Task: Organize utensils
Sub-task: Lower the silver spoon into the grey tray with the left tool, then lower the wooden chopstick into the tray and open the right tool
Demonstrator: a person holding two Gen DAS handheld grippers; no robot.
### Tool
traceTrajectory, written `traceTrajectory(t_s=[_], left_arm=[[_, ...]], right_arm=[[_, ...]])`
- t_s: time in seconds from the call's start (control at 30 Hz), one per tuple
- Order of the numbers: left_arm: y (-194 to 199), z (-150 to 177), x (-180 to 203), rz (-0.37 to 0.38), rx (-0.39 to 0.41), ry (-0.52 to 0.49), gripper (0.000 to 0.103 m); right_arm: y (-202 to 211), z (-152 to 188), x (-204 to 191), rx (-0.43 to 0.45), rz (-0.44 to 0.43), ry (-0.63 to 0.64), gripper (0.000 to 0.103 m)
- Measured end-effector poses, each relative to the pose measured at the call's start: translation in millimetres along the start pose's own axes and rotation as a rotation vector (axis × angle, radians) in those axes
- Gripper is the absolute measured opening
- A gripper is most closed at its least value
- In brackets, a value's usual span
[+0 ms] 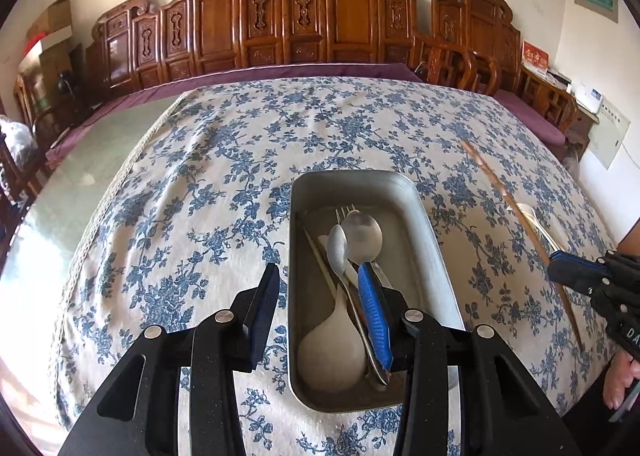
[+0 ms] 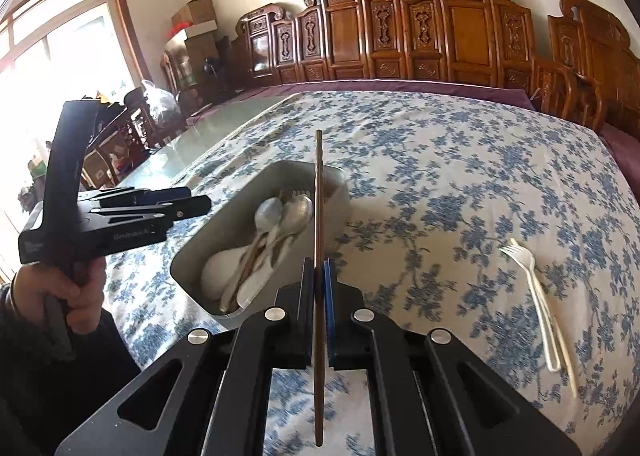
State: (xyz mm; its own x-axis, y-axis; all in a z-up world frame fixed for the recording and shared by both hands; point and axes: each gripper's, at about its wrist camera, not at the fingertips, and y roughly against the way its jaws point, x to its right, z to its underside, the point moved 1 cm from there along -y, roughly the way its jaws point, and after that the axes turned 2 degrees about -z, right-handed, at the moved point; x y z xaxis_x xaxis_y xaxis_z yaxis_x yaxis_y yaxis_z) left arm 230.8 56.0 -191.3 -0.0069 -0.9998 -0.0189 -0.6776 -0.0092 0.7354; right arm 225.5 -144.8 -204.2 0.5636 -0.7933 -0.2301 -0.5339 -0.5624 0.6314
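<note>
A metal tray [image 1: 348, 175] on the flowered tablecloth holds two metal spoons [image 1: 362, 232], a fork, chopsticks and a white ladle [image 1: 332, 352]. My left gripper [image 1: 319, 270] hovers open over the tray's near left wall with nothing between its fingers; it shows at the left of the right wrist view too [image 2: 200, 201]. My right gripper [image 2: 319, 264] is shut on a brown chopstick [image 2: 319, 183] that points forward past the tray's [image 2: 339, 199] right side. From the left wrist view, that gripper [image 1: 560, 260] and its chopstick [image 1: 494, 175] are right of the tray.
White plastic forks [image 2: 536, 288] lie on the cloth to the right of the tray. The tablecloth [image 1: 200, 175] leaves bare glass tabletop at the far left. Carved wooden chairs line the back wall. A person's hand grips each gripper's handle.
</note>
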Motion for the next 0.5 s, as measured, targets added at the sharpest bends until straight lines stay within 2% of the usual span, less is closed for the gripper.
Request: traceTrajectory(t_s=[0.23,0.5], left_arm=[[-6.9,3.6,-13.0,-0.016,-0.005,0.01,0.039],[-14.7,6.3,-32.0,-0.036,-0.017,0.039,0.039]], right_arm=[[-31.2,-14.7,-28.3,-0.024,-0.046,0.005,0.006],[-80.2,-28.0,-47.3,-0.081,-0.076,-0.051,0.006]])
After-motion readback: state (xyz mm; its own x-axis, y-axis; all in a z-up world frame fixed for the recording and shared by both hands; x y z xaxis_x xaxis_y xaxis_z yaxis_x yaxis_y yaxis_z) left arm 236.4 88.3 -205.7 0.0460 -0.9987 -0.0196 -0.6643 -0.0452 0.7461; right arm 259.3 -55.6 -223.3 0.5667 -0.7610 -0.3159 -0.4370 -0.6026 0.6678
